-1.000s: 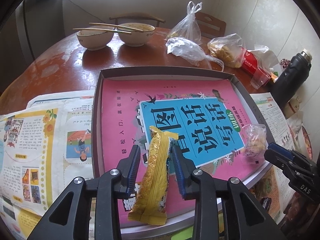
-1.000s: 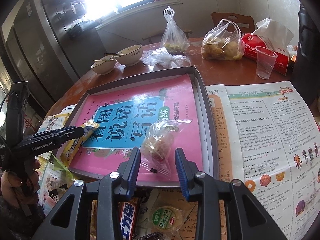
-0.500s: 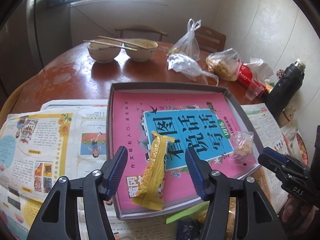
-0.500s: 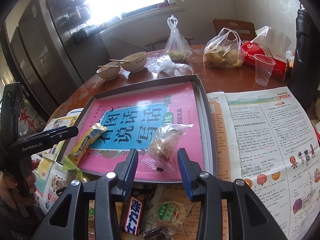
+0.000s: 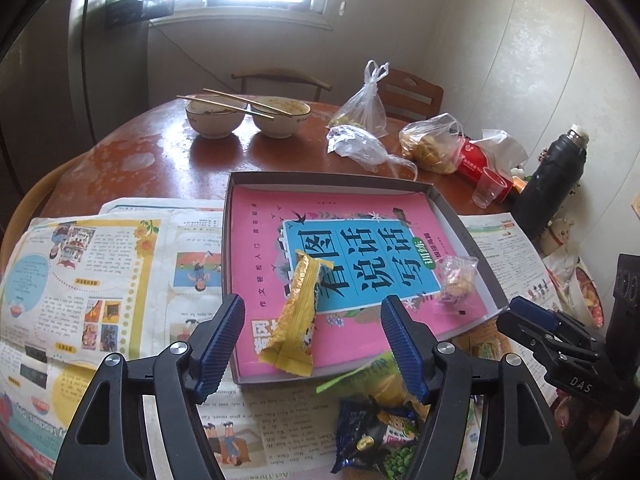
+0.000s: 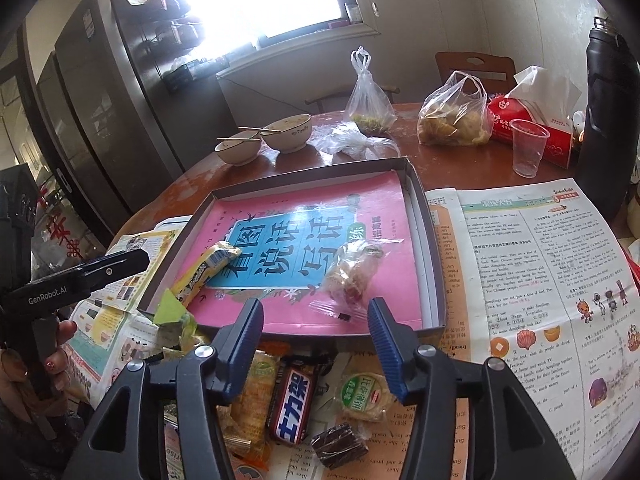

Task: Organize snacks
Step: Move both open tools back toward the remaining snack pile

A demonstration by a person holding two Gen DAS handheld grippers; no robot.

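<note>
Both your grippers, left and right, have just been opening and grip nothing. The yellow bar in the tray is light and crinkly; grasp mid-length.

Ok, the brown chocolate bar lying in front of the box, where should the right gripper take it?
Grip the brown chocolate bar across its narrow middle, coming from above. It lies flat and lengthwise toward the camera, so its long sides face the right gripper fingers, though neighbouring packets crowd both sides.
</note>
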